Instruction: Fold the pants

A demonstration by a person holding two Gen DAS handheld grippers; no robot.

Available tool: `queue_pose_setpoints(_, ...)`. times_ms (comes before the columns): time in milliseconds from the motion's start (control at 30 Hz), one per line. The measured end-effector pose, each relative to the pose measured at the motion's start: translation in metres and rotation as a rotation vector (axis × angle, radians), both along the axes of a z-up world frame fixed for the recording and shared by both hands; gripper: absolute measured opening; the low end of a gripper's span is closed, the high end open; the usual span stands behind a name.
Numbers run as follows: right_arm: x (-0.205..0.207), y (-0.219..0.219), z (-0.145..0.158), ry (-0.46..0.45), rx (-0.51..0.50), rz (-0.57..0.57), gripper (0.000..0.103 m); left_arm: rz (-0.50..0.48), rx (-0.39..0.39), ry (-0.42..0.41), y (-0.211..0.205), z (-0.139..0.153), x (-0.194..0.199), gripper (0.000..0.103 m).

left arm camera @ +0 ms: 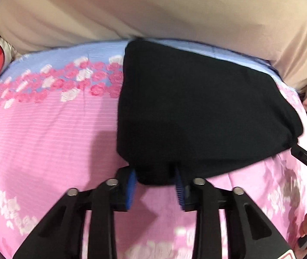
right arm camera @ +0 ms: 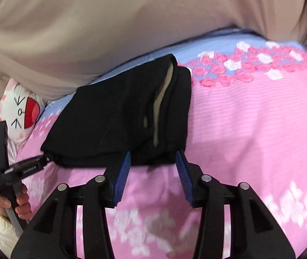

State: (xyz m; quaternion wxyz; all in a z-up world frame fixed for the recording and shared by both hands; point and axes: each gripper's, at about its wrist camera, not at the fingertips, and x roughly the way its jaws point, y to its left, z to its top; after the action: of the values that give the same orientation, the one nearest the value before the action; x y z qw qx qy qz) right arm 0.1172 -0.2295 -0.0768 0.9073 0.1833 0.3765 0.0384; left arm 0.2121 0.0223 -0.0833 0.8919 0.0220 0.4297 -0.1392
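Left wrist: left hand-held gripper [left arm camera: 155, 185] pinches pants [left arm camera: 196, 108]; right hand-held gripper [right arm camera: 153, 157] gapes; label [right arm camera: 29, 168] unreadable.

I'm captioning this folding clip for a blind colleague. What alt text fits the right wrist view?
A folded black fabric pair of pants lies on a pink floral bedsheet. The right hand-held gripper, with blue pads, stands open at its near edge, while the left hand-held gripper meets its left corner.
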Motion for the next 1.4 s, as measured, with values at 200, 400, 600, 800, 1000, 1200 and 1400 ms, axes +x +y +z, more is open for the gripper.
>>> queue_pose_setpoints(200, 0.026, 0.023, -0.025, 0.079, -0.086, 0.018, 0.029, 0.022, 0.04, -0.008, -0.003, -0.016, 0.019, 0.039)
queue_pose_setpoints(400, 0.045, 0.025, -0.021, 0.096, -0.089, 0.021, 0.027, 0.02, 0.04, 0.006, -0.003, -0.014, 0.033, 0.041)
queue_pose_setpoints(600, -0.024, 0.013, 0.03, -0.013, -0.145, -0.042, 0.028, -0.071, 0.033, -0.062, 0.026, 0.029, -0.041, 0.066)
queue_pose_setpoints(800, 0.058, 0.042, 0.086, -0.148, -0.22, 0.085, 0.026, -0.003, 0.025, -0.23, -0.006, 0.092, 0.006, 0.066)
queue_pose_setpoints(1000, 0.171, -0.017, 0.007, 0.06, -0.171, 0.007, 0.017, 0.117, 0.154, -0.054, -0.034, 0.014, 0.127, 0.084)
queue_pose_setpoints(1200, 0.12, 0.004, 0.046, -0.032, -0.182, 0.045, 0.017, 0.105, 0.131, -0.136, -0.016, 0.051, 0.1, 0.077)
queue_pose_setpoints(1400, 0.09, -0.014, 0.025, 0.014, -0.175, -0.029, 0.017, 0.035, 0.092, -0.158, -0.01, 0.052, 0.023, 0.077)
